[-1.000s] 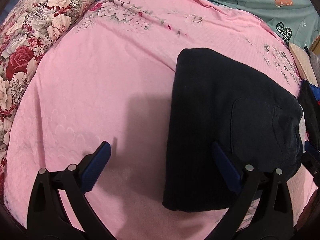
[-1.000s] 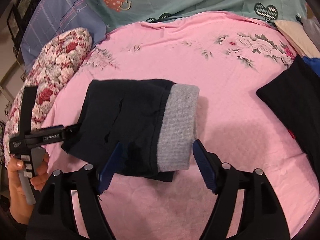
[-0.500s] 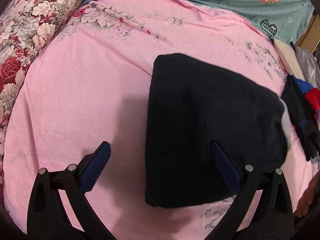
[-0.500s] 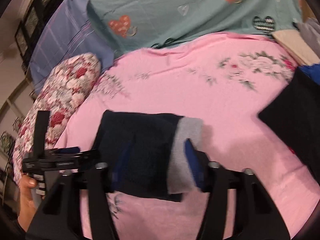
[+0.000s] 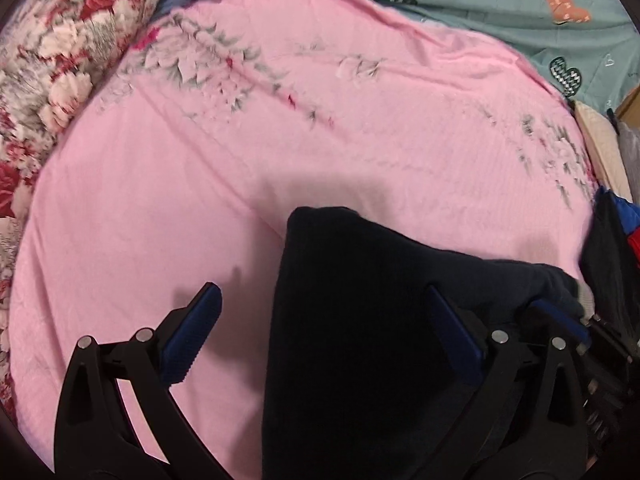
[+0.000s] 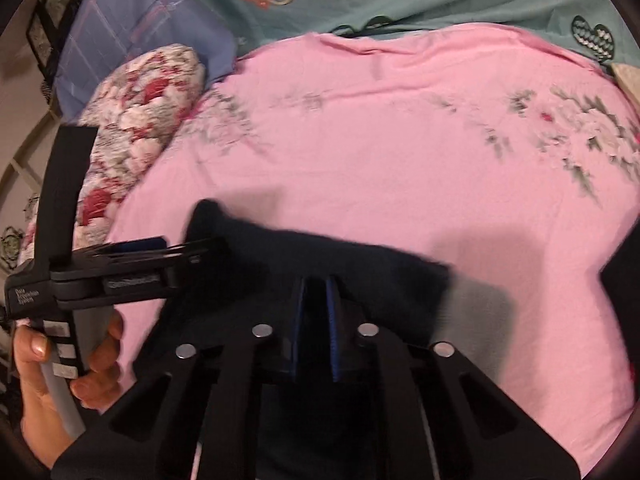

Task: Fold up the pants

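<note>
Left wrist view: folded dark pants (image 5: 360, 340) on pink bedsheet (image 5: 200, 200), lower centre to lower right of frame. Left gripper (image 5: 324, 332) spread wide, holding nothing; left finger over bare sheet, right finger over the fabric; contact there not discernible. Right gripper (image 5: 560, 320) at right edge, against the pants' far end.

Right wrist view: floral pillow (image 6: 140, 120) upper left. Hand (image 6: 52, 380) lower left, gripping left gripper's handle. Pants (image 6: 320, 264) across lower centre. Right gripper (image 6: 316, 304) closed narrow, pads pinching the pants' near edge. Image blurred.
</note>
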The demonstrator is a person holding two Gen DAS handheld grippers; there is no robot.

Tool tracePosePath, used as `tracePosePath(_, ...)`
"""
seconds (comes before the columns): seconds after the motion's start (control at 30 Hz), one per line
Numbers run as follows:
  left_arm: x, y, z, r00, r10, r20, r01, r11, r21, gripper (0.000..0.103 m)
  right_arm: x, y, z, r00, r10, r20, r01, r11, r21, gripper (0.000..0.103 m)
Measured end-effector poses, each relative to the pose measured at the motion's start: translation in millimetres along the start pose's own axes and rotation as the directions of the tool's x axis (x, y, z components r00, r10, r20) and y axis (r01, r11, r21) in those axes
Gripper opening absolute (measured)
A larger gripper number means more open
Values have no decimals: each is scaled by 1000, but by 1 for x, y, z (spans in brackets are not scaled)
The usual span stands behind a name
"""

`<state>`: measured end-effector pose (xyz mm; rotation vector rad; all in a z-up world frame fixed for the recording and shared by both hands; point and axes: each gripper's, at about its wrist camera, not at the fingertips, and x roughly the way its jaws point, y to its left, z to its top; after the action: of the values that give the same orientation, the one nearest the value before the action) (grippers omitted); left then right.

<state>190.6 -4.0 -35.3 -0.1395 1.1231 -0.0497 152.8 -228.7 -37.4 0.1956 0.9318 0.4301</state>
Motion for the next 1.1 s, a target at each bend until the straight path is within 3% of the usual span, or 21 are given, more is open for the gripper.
tracePosePath(0.03,7,10,1,998,-54,-18,54,998,-36,101,-3,-15,0,1000,12,6,-12,999,34,0)
tracePosePath(0.13,10,20,-1,996,-85,-29,83,995,-60,101,-18,-46,-9,995,94,36,-97,988,117,0)
tracePosePath(0.23,6,19,-4,997,-76,-23,75,995,-62,101,-28,-37,-21,998,26,50,-30,996,80,0)
tracePosePath(0.3,-4,22,-8,997,-73,-22,70,994,-85,101,-42,-20,-29,997,2,76,-5,999,36,11)
tracePosePath(0.33,-11,23,-10,998,-60,-10,59,995,-85,101,-50,-13,-34,996,32,79,-34,999,22,25)
tracePosePath(0.43,-42,25,-37,997,-5,83,10,998,-62,101,-64,8,-56,982,175,76,-174,985,-12,44)
tracePosePath(0.47,-46,25,-44,995,-11,96,17,998,-63,101,-59,13,-62,982,183,55,-182,983,-15,50)
tracePosePath(0.57,-40,26,-68,998,-18,55,20,999,-45,101,-44,11,-76,990,141,1,-141,990,-16,48)
tracePosePath(0.67,-26,42,-81,998,41,43,-38,997,-68,101,-55,-16,-78,983,182,23,-183,981,62,40)
tracePosePath(0.73,-26,58,-81,999,-16,34,20,992,-122,101,-63,-31,-79,974,221,41,-225,965,132,40)
tracePosePath(0.8,-30,62,-79,1000,4,23,-1,992,-128,101,-74,-36,-81,977,201,68,-210,964,165,45)
tracePosePath(0.9,-35,61,-75,999,-32,12,33,992,-118,101,-89,-39,-80,978,158,137,-181,968,174,60)
tracePosePath(0.93,-36,60,-74,998,-58,9,59,991,-117,101,-89,-41,-79,976,161,149,-187,964,189,73)
tracePosePath(0.97,-35,60,-72,994,-107,-9,106,988,-117,101,-88,-45,-78,977,153,151,-184,958,219,79)
tracePosePath(1.07,-24,54,-65,974,-213,-80,201,970,-139,101,-73,-52,-77,979,167,121,-195,941,277,79)
tracePosePath(1.1,-22,55,-63,972,-219,-83,206,967,-149,101,-69,-53,-77,981,160,113,-186,938,291,79)
